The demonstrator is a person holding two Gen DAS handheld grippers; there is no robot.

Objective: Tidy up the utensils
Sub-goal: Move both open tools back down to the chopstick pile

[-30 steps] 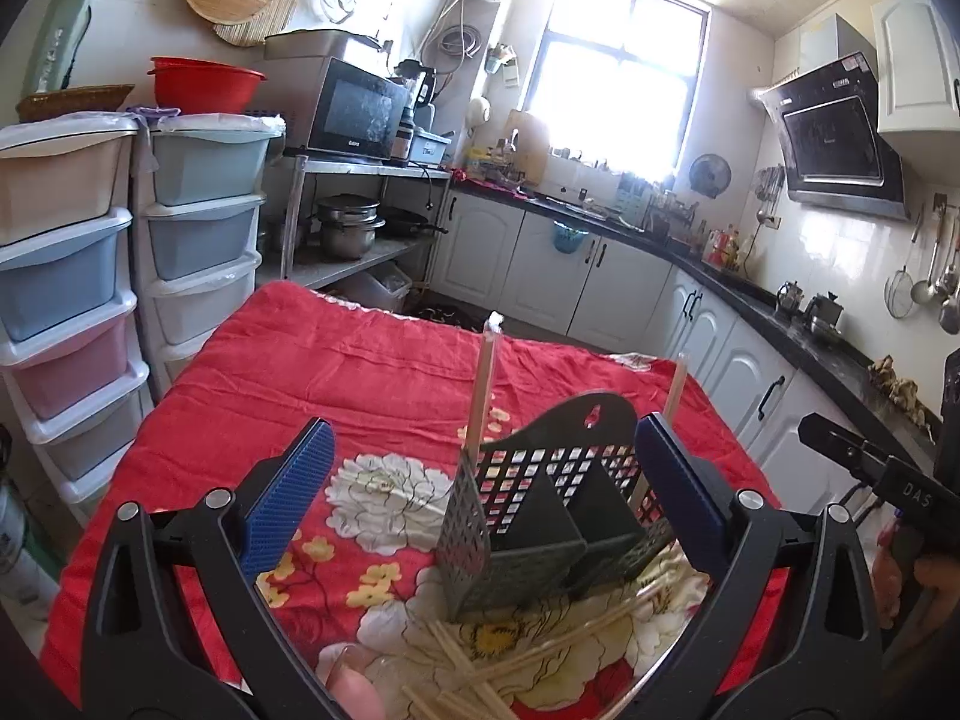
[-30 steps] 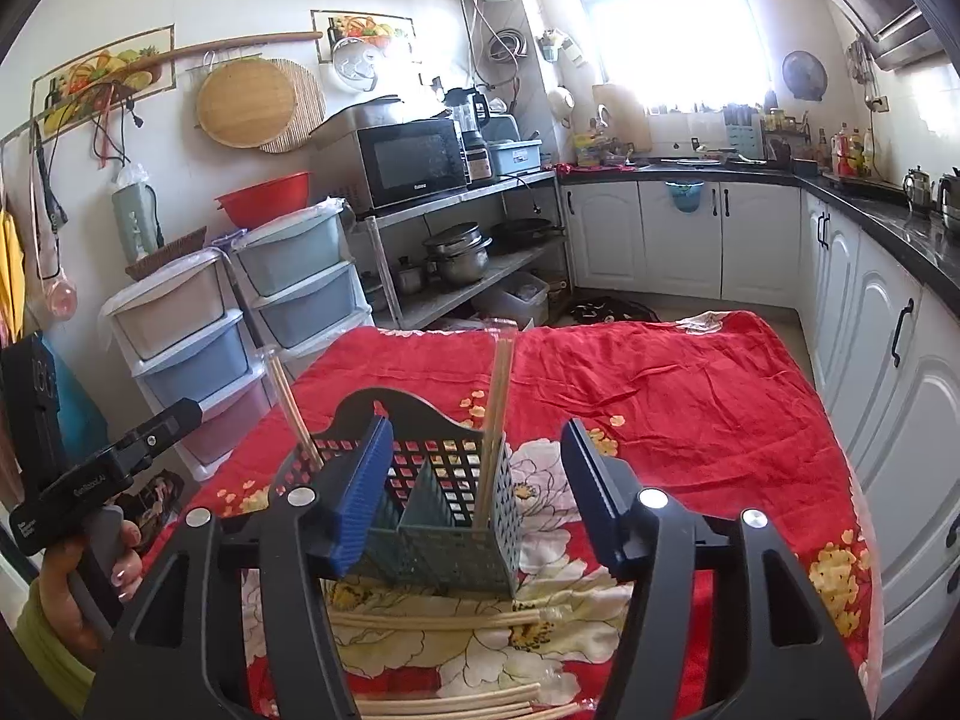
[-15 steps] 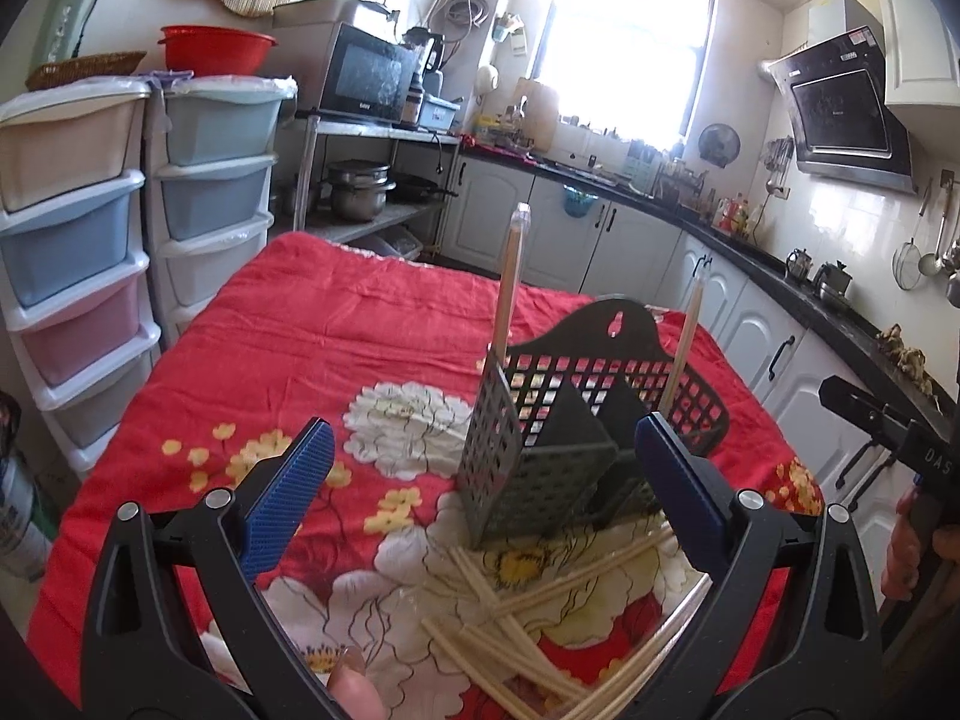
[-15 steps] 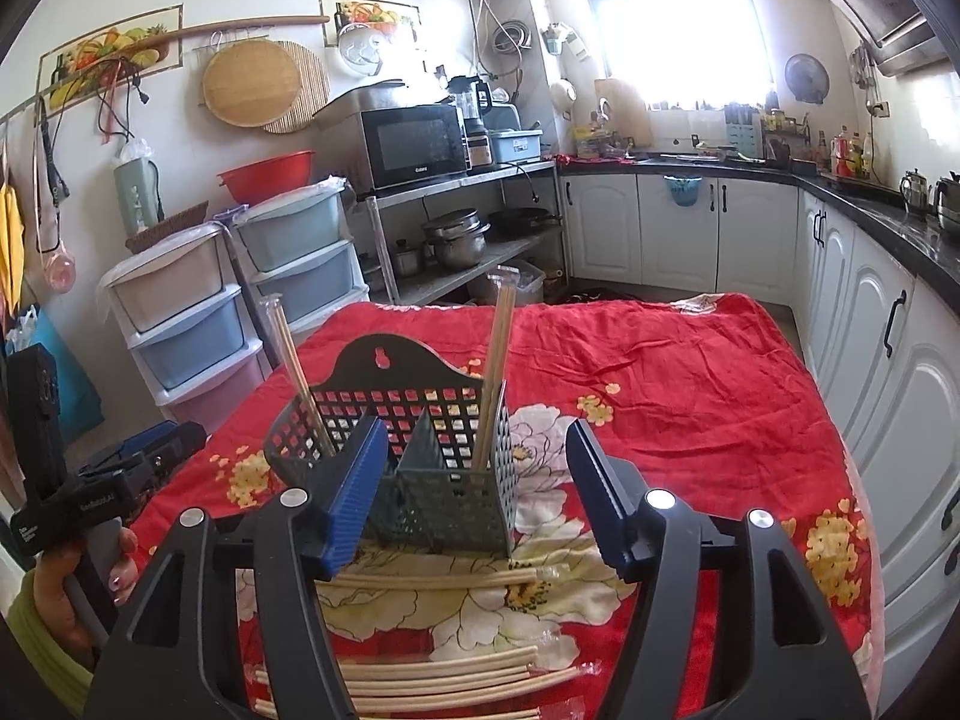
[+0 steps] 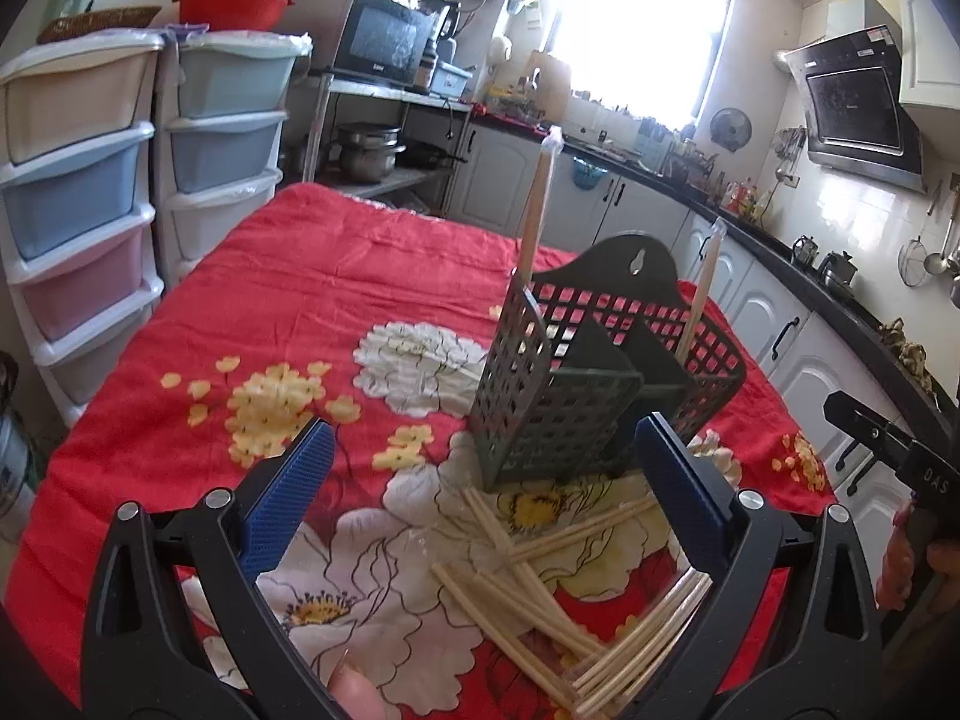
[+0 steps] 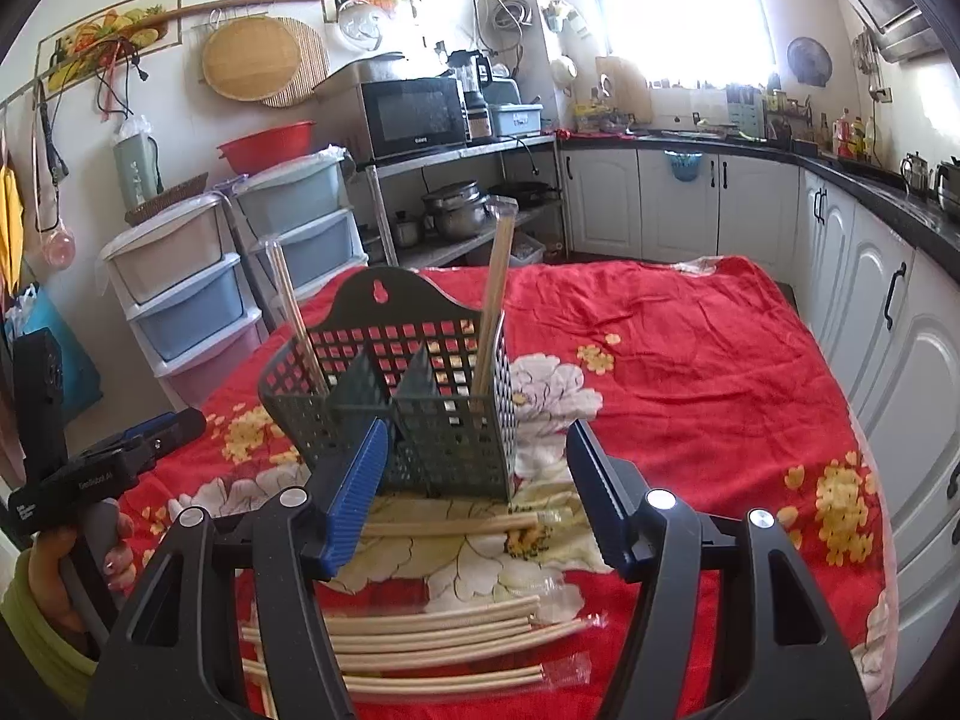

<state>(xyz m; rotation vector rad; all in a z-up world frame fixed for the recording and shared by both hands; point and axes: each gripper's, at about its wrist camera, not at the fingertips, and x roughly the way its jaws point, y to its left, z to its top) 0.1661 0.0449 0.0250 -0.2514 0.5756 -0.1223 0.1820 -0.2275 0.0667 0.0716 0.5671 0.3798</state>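
Note:
A dark green slotted utensil basket stands on the red flowered cloth. Two wrapped chopstick pairs stand upright in it, one in each end compartment. Several more wrapped chopsticks lie loose on the cloth in front of the basket. My left gripper hangs open just above those loose chopsticks, nothing between its blue pads. My right gripper is also open and holds nothing, with one chopstick pair lying crosswise beneath it.
Stacked plastic drawer units stand left of the table. White cabinets and a dark counter run along the right. A shelf with a microwave is behind. The cloth covers the whole tabletop.
Both grippers have sunk toward the table and tipped downward. The basket sits higher in each view, and more of the loose chopsticks show below the pads.

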